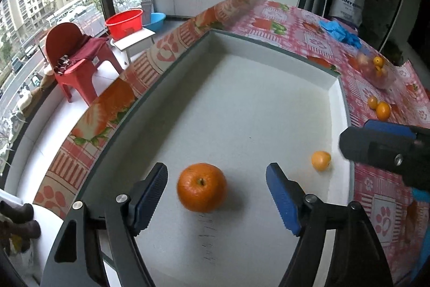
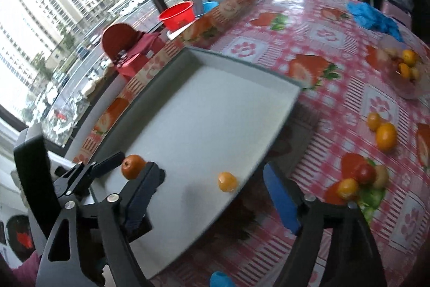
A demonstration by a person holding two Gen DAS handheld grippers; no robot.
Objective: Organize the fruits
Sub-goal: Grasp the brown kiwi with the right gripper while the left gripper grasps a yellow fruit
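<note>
The orange (image 1: 201,187) is seen on the white tray (image 1: 268,109) between the spread fingers of the left hand-held gripper (image 1: 216,195), the right hand-held gripper (image 2: 212,190) likewise released and empty, so the orange could be nudged and rolled away if approached off-centre.

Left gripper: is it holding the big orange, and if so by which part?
Nothing is held. The left gripper is open around the orange, which rests on the tray, pads clear of it. The right gripper is empty too.
</note>
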